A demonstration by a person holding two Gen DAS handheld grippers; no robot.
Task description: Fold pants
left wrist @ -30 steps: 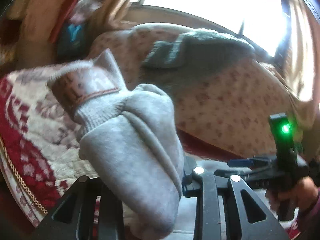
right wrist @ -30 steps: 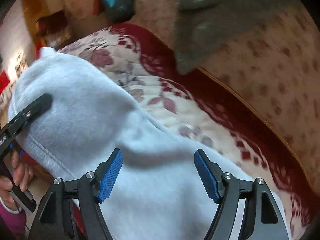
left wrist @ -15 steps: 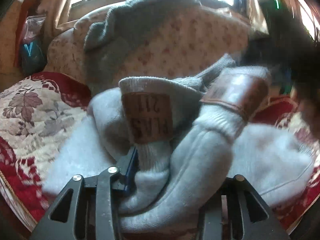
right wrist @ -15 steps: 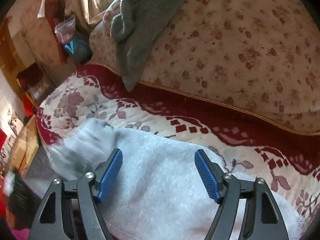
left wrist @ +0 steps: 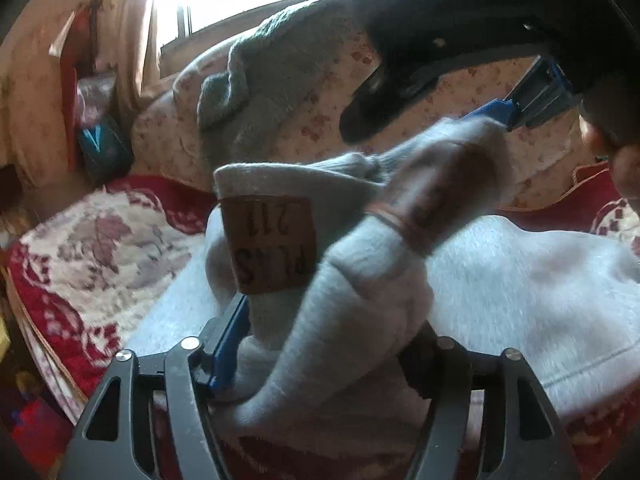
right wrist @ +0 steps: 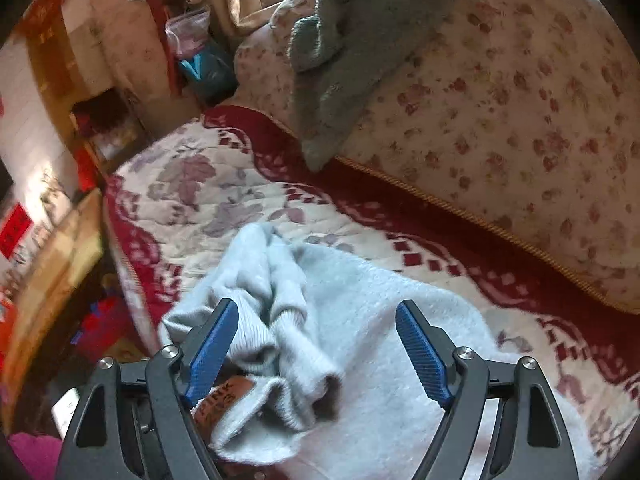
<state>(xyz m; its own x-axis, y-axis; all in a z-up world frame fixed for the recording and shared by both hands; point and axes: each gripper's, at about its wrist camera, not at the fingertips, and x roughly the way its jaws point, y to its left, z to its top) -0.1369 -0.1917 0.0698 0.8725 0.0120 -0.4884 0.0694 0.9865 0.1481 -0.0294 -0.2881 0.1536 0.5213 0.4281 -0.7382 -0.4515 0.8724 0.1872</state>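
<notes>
Left wrist view, nearest first: the left hand-held gripper (left wrist: 320, 364) is clamped on the bunched cuffs of the pants (left wrist: 500, 276), whose brown patch (left wrist: 270, 244) faces the lens, while the rest spreads toward 3 o'clock over the red floral bedspread (left wrist: 80, 248). Right wrist view: the right hand-held gripper (right wrist: 316, 356) stands wide, empty, above the pants (right wrist: 380, 320), cuffs at 7 o'clock; beyond, at 12 o'clock, a grey towel (right wrist: 360, 40) drapes a floral cushion (right wrist: 520, 120).
</notes>
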